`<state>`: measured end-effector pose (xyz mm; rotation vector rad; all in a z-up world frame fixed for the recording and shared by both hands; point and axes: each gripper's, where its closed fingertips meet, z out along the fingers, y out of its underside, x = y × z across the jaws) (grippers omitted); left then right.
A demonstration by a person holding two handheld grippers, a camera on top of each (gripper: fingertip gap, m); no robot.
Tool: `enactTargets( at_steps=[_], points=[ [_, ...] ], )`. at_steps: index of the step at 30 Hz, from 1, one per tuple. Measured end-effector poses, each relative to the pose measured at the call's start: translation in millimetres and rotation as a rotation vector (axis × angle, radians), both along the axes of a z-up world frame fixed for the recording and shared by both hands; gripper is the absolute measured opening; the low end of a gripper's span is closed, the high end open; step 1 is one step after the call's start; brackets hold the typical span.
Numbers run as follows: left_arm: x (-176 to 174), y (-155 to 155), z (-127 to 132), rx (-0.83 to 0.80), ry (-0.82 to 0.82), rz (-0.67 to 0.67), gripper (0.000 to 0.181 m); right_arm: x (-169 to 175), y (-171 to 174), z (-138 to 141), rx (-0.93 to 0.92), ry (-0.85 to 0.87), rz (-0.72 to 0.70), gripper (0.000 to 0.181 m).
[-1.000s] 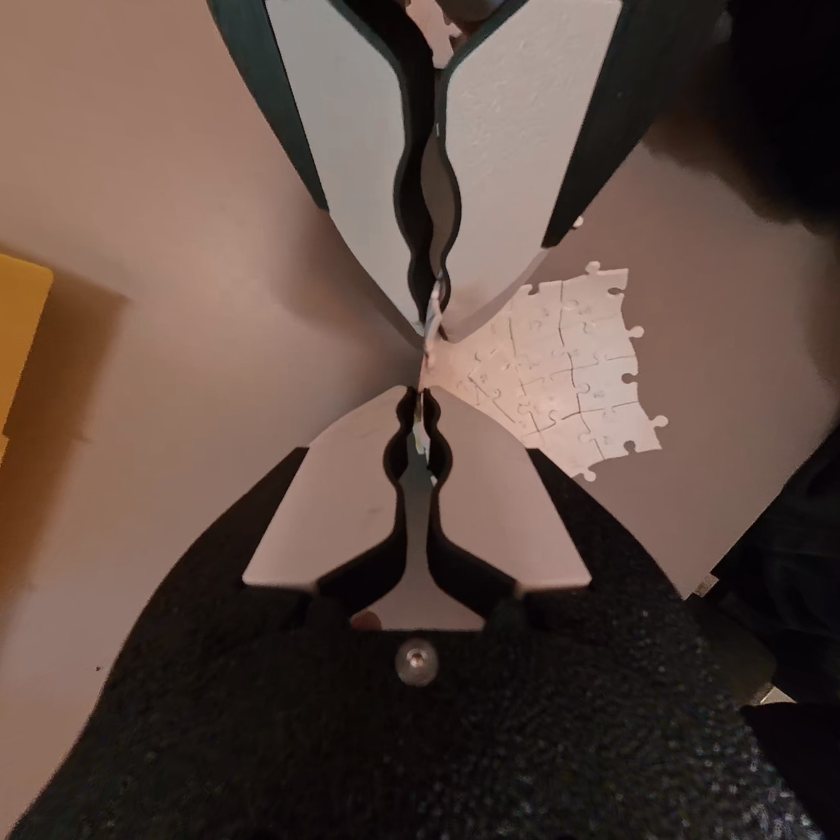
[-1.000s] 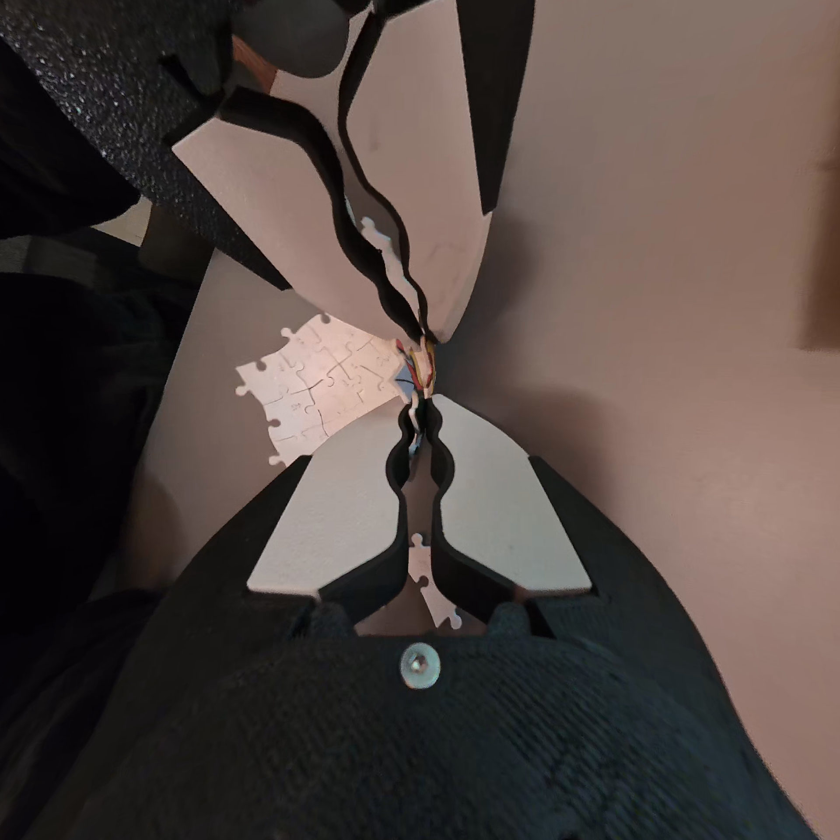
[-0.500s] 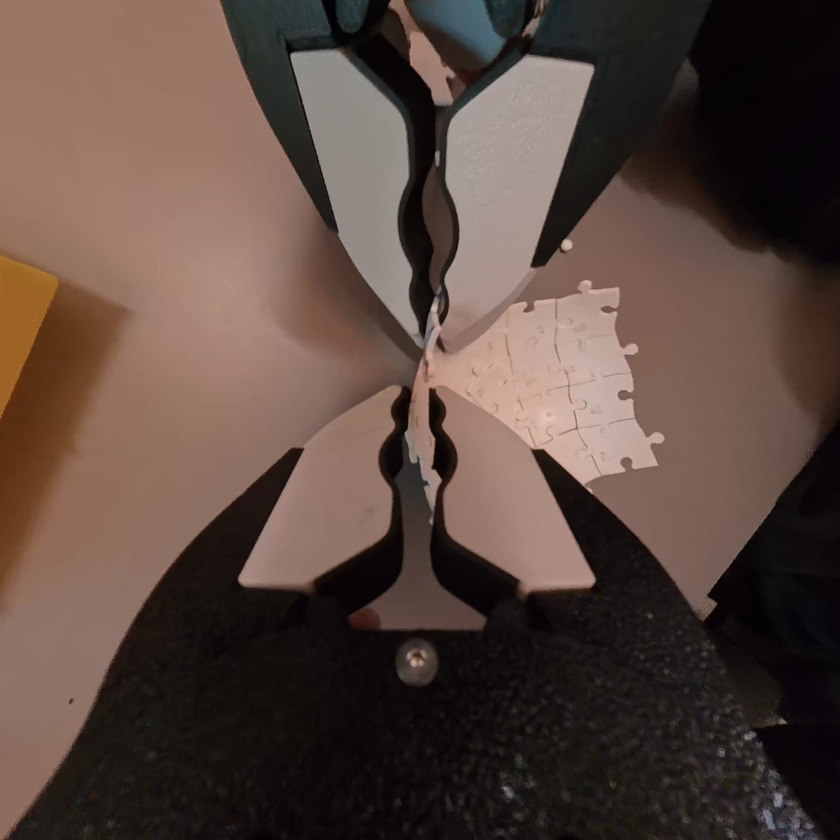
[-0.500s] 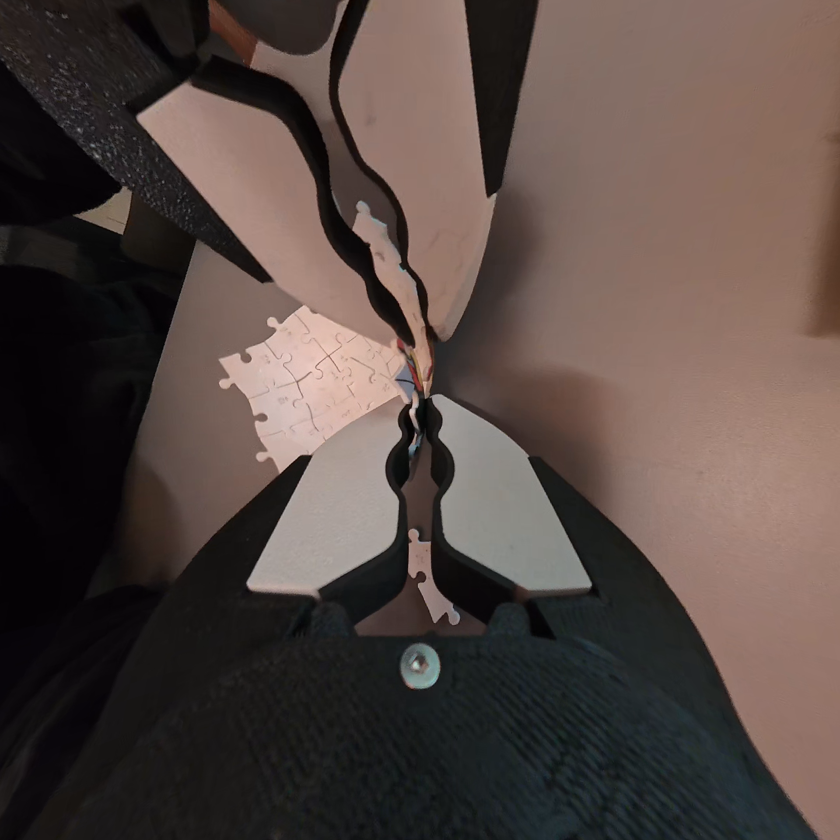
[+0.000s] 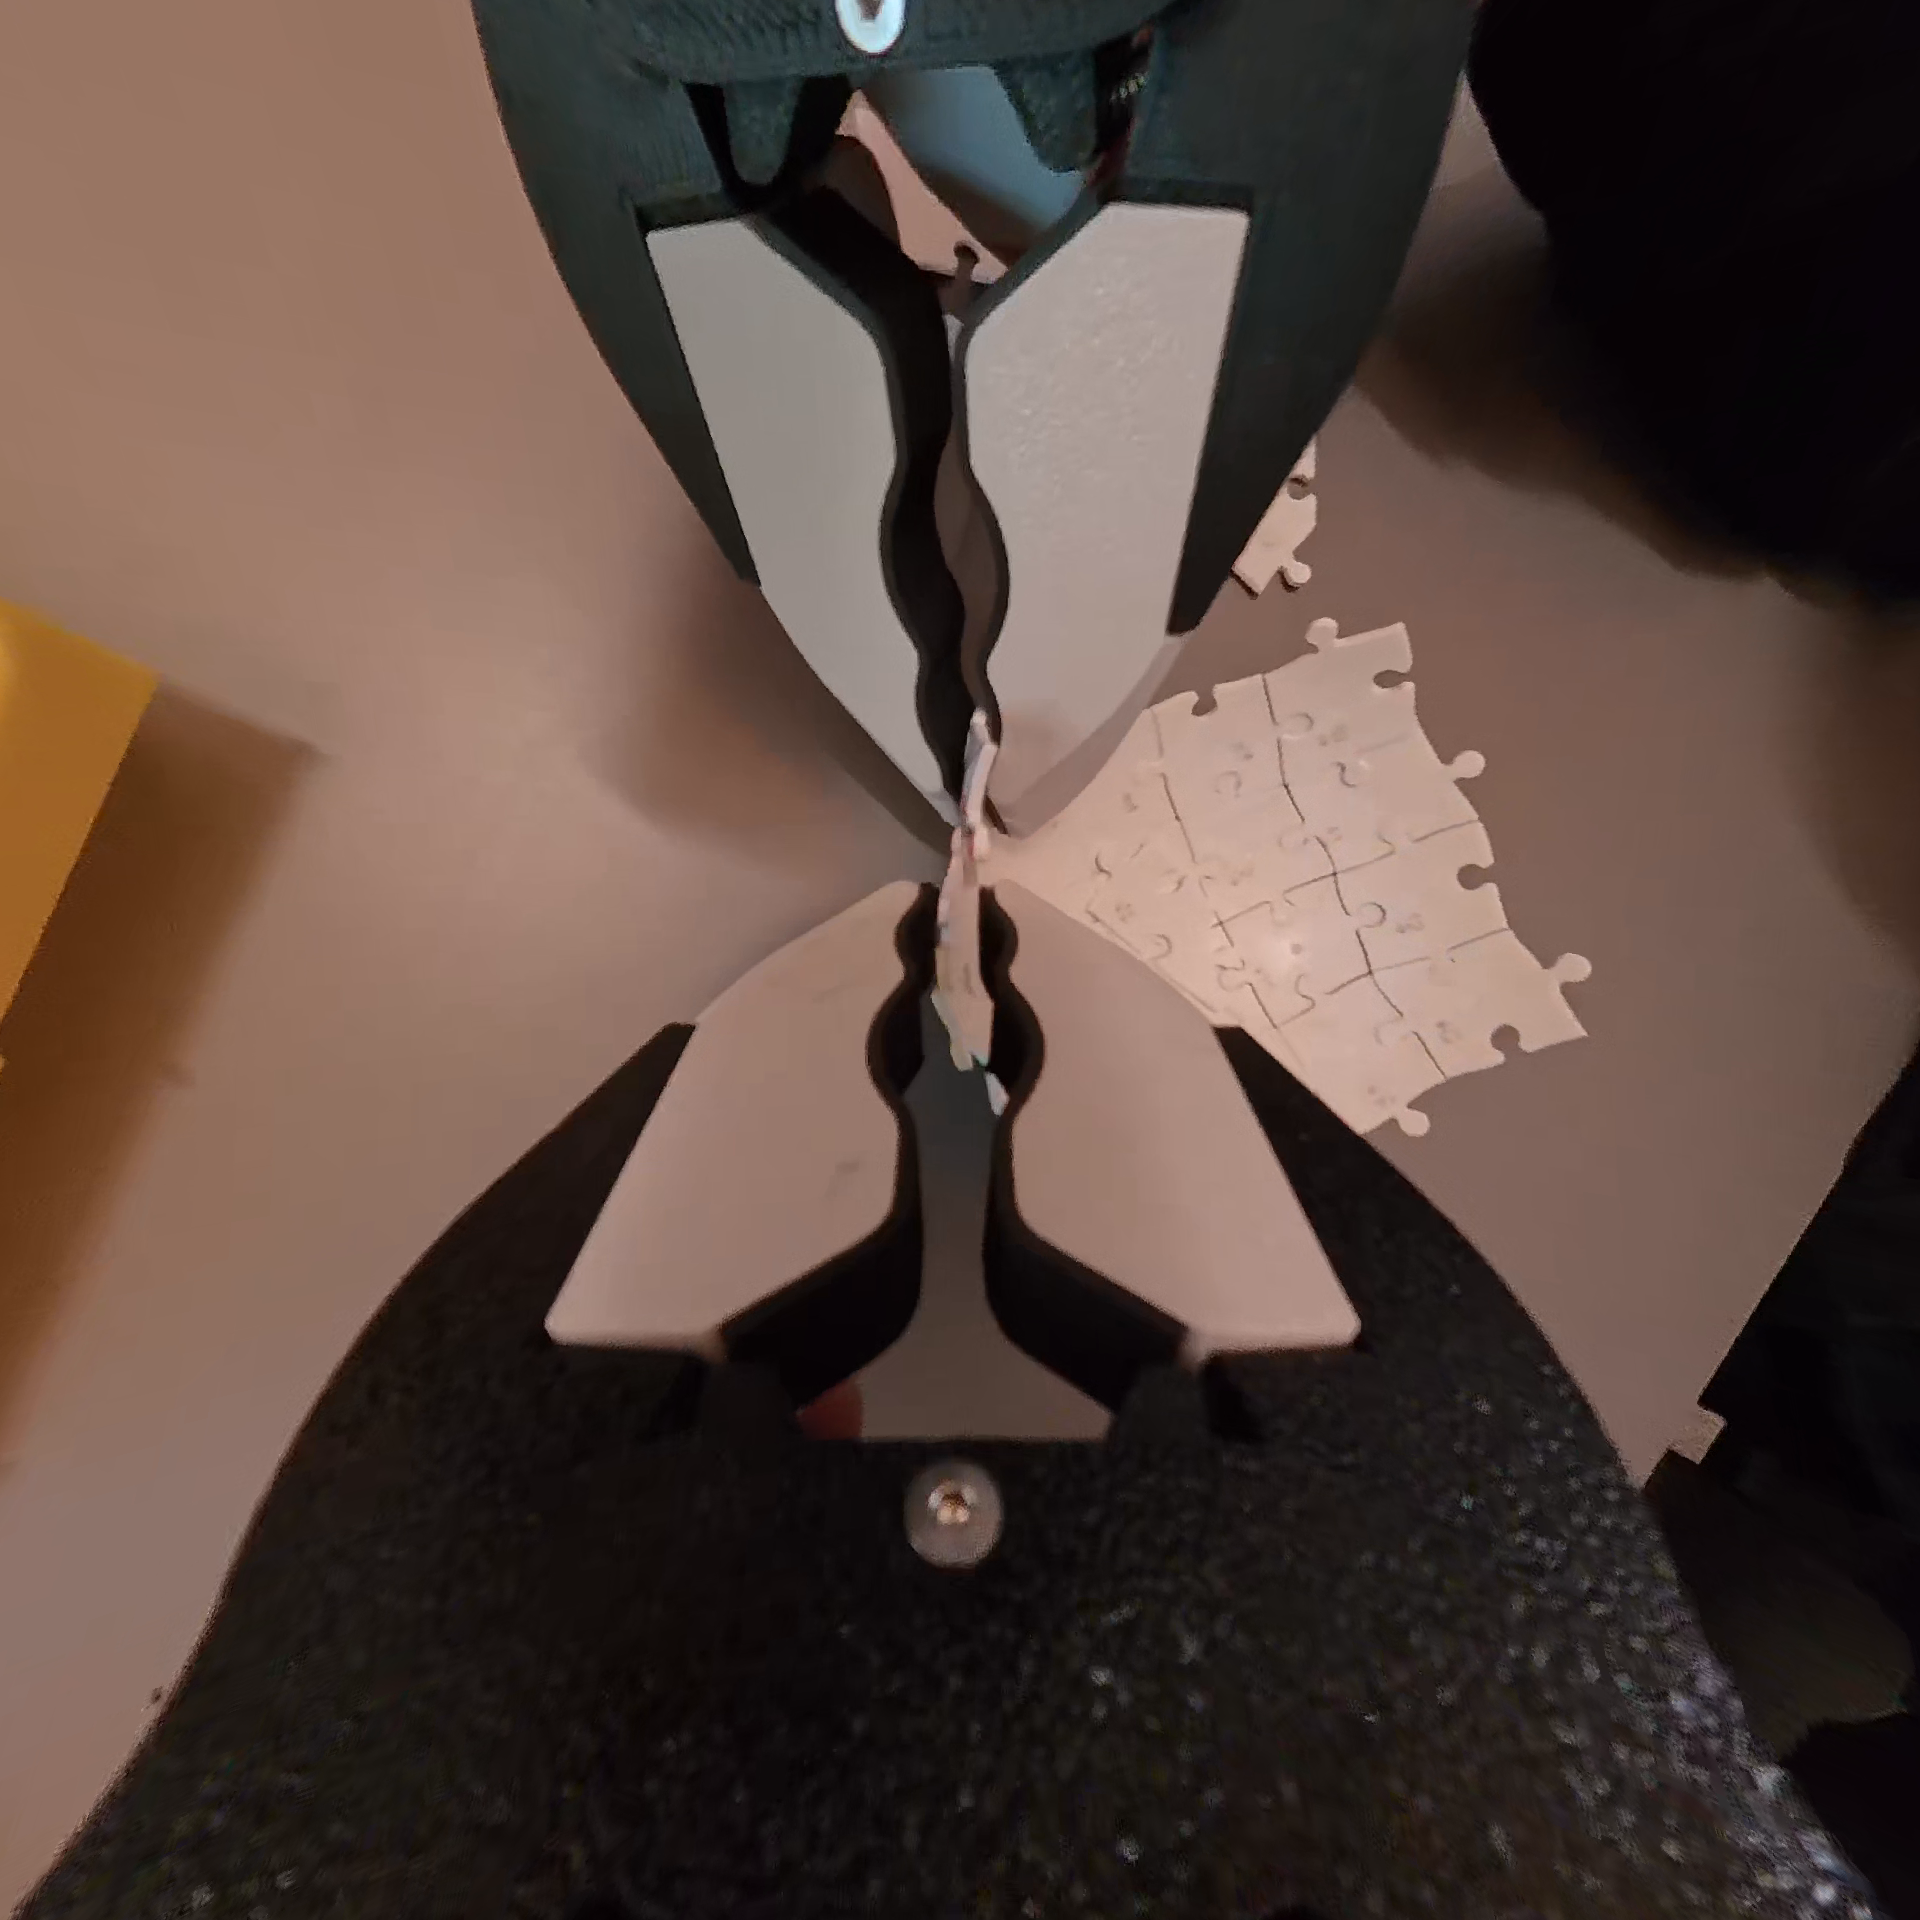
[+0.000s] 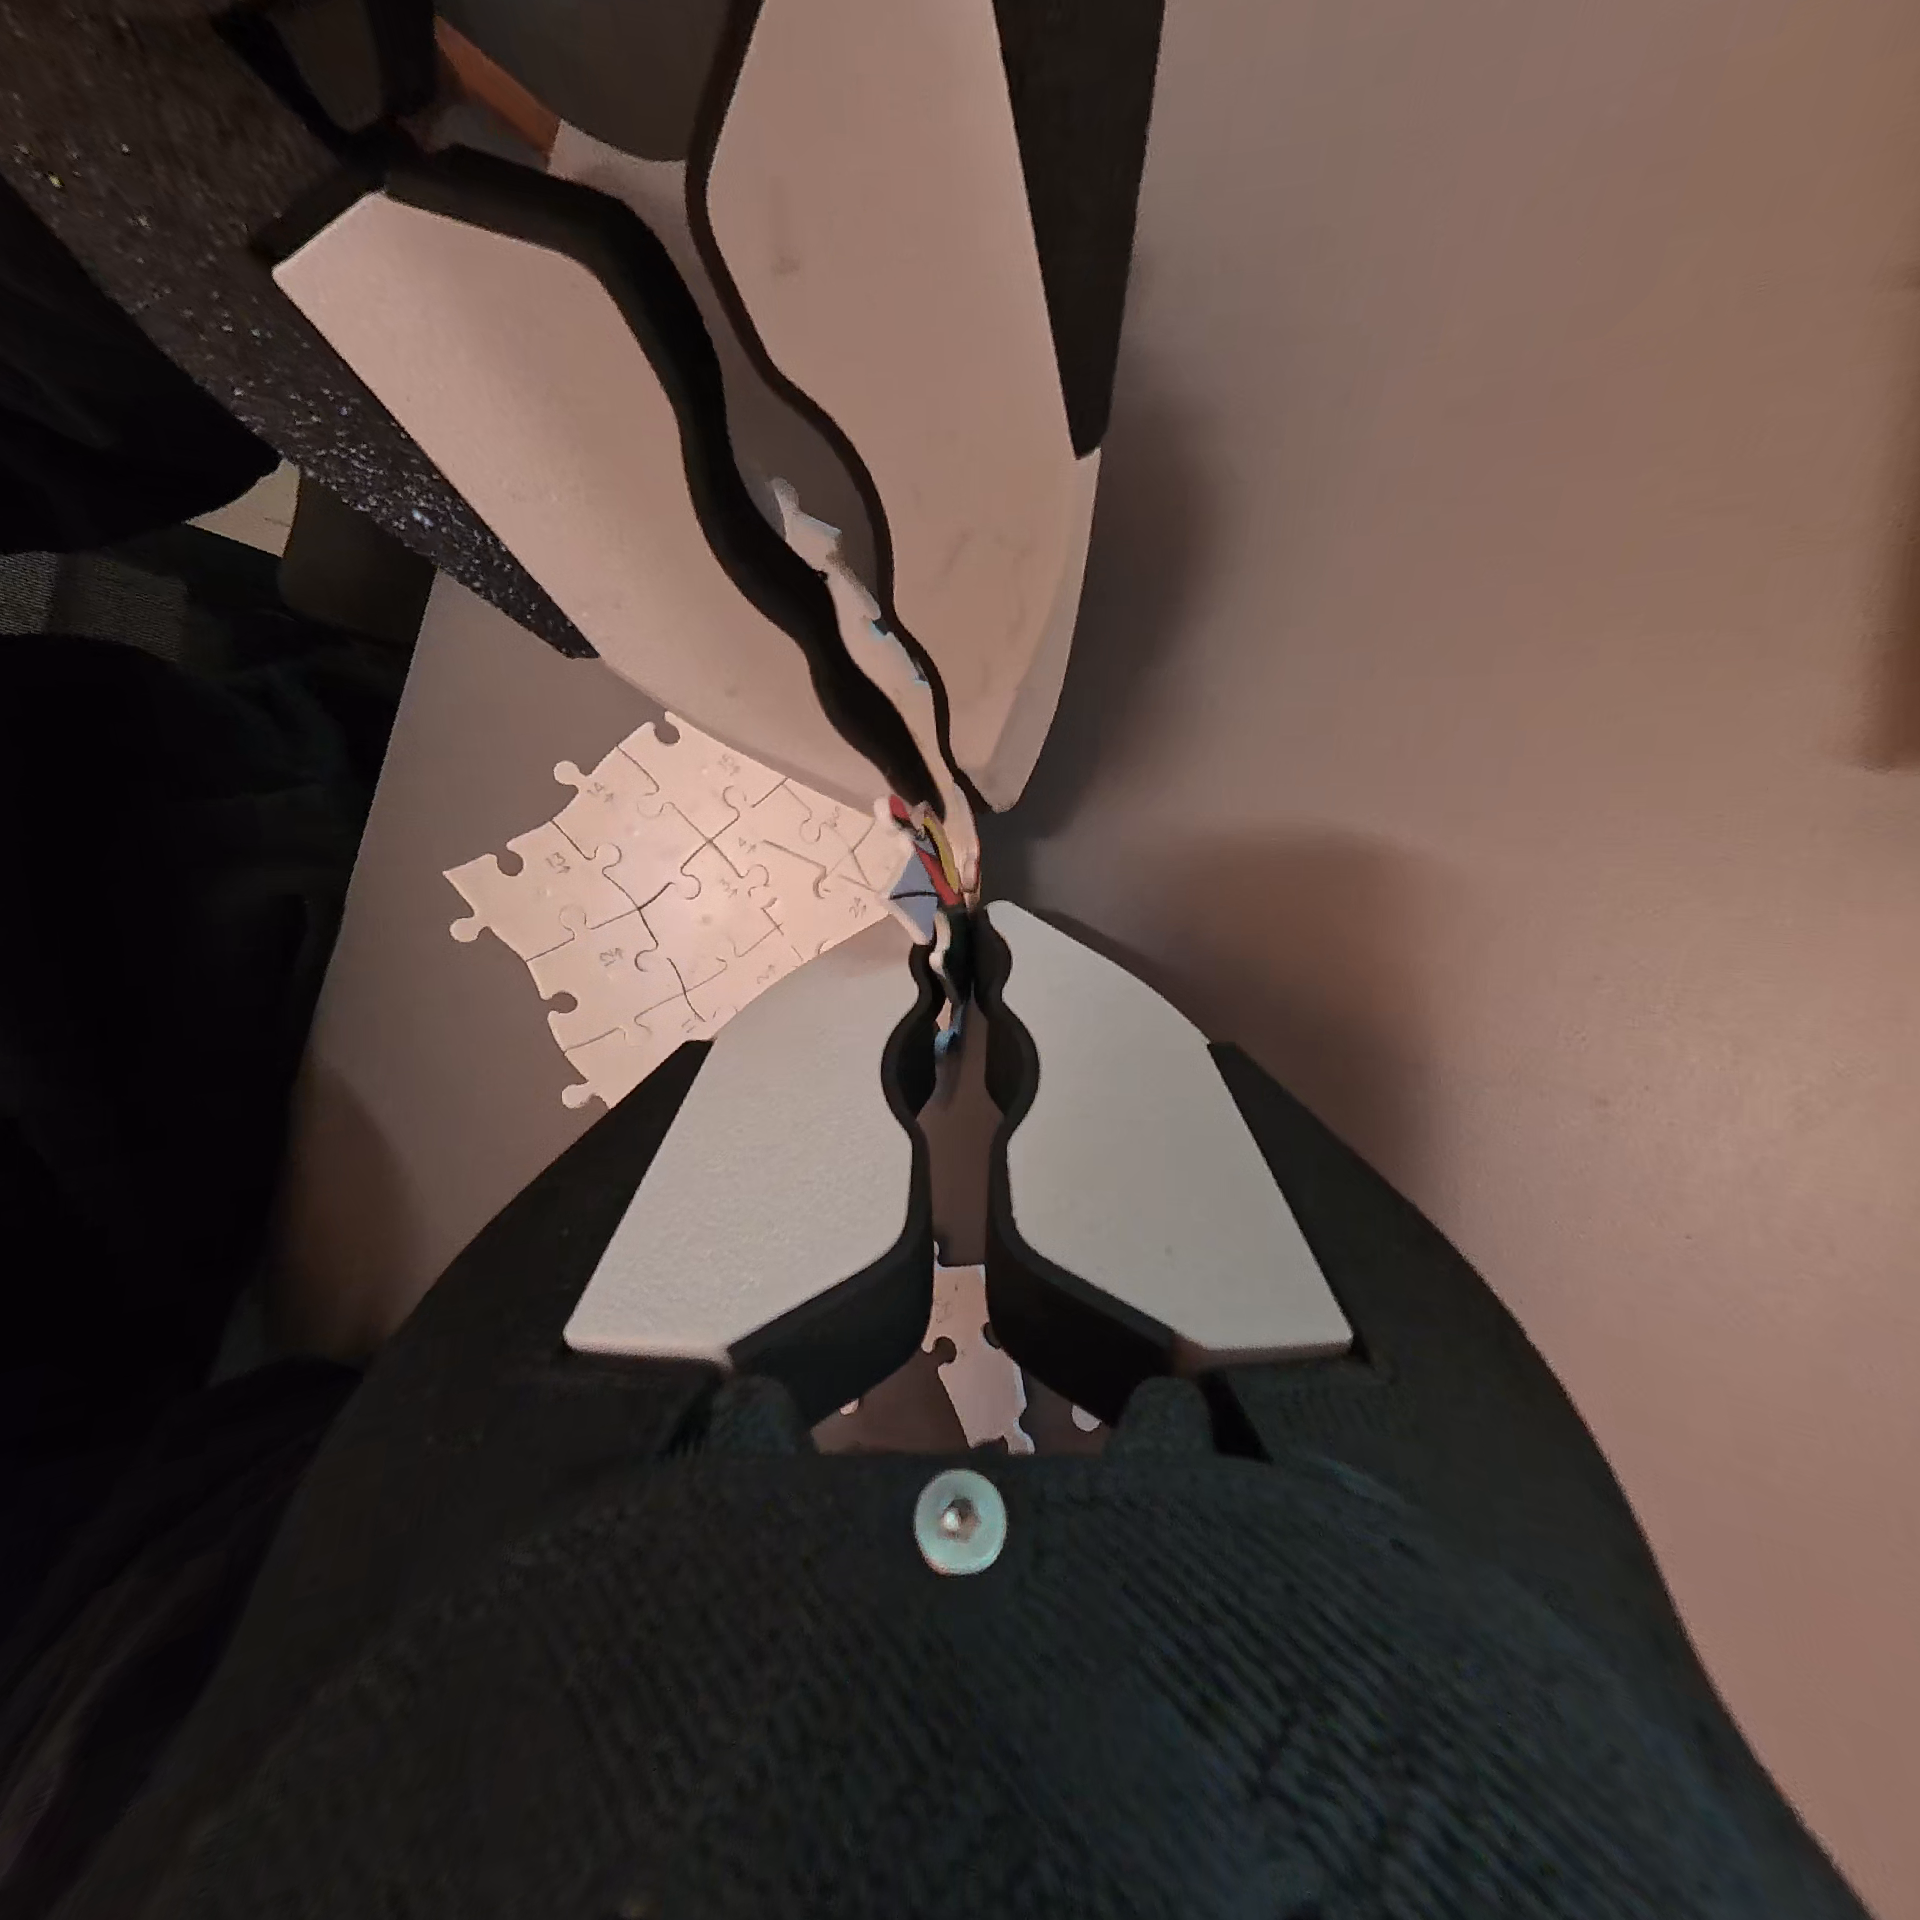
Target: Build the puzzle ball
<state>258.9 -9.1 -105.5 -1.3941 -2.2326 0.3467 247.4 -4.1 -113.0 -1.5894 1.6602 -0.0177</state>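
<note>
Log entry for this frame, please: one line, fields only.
left tool: shut on puzzle strip | right tool: shut on same strip | tips facing, nearly meeting | joined panel blank-side up on table | stage: joining

A rough, speckled matt black plastic is seen on the body of the left gripper, with smooth matt grey faces on its fingers and a shiny metal screw at 6 o'clock. The joined puzzle sheet at 3 o'clock is shown as matt white card, finely embossed. The table is rendered smooth and matt; the yellow object at 9 o'clock looks smooth.
</note>
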Motion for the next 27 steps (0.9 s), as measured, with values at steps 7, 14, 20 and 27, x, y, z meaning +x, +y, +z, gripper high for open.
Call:
enactTargets(
  at_steps=[7, 14, 20, 27],
  points=[
    [-1, 2, 1, -0.012, 0.005, -0.036, 0.013, -1, 0, -2, -0.003, 0.025, 0.001, 0.004],
    [-8, -4, 6, -0.041, 0.05, -0.024, 0.008, 0, -1, -5, -0.015, 0.047, -0.004, 0.004],
    [-6, -6, 3, -0.05, 0.029, -0.023, 0.002, -1, -2, -5, -0.017, 0.039, -0.001, 0.004],
    [-5, -8, 1, -0.02, 0.038, -0.003, 0.002, -5, -10, -1, -0.052, -0.012, -0.018, 0.015]
  ],
)
